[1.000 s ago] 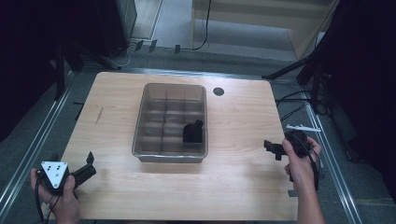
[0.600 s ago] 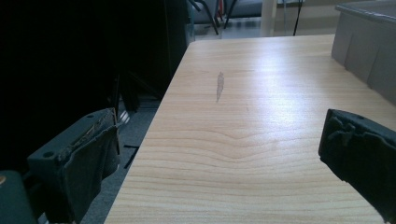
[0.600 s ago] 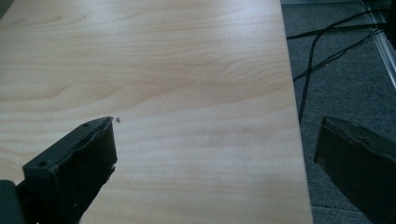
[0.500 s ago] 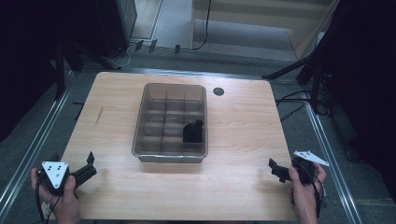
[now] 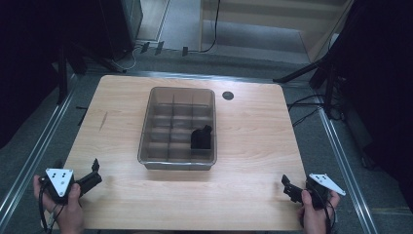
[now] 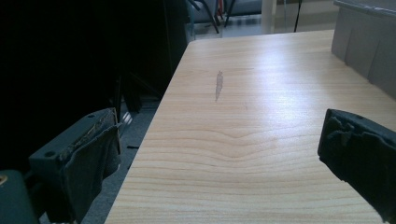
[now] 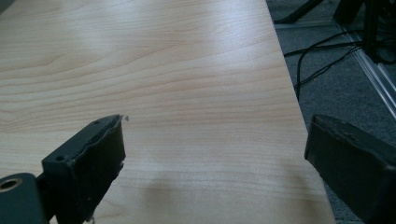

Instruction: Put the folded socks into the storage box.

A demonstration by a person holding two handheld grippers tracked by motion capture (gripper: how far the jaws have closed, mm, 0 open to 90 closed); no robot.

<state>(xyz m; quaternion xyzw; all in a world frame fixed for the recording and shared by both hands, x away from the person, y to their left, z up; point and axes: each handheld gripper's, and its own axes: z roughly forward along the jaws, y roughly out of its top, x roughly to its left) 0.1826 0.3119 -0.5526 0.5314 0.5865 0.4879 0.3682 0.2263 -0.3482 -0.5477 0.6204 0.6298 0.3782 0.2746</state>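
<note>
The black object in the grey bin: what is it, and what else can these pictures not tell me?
- Black object: high view, too small and dark to identify.
- Bin floor: high view, tinted walls and dividers blur it; other contents unclear.
- Bin in left gripper view: cut off by the frame edge, inside hidden.
- Round dark spot on the table: too small to identify.

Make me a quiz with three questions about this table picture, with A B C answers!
1. Where is the black object?
A. inside the clear bin
B. on the floor
C. in a hand-held gripper

2. How many hand-held grippers are there?
A. one
B. two
C. three

3. How are the left hand-held gripper's jaws?
A. shut on a cup
B. shut tight
C. open

Answers: 1 A, it sits in a compartment on the bin's right side. 2 B, the left one and the right hand-held gripper. 3 C, bare wooden table shows between them.
</note>
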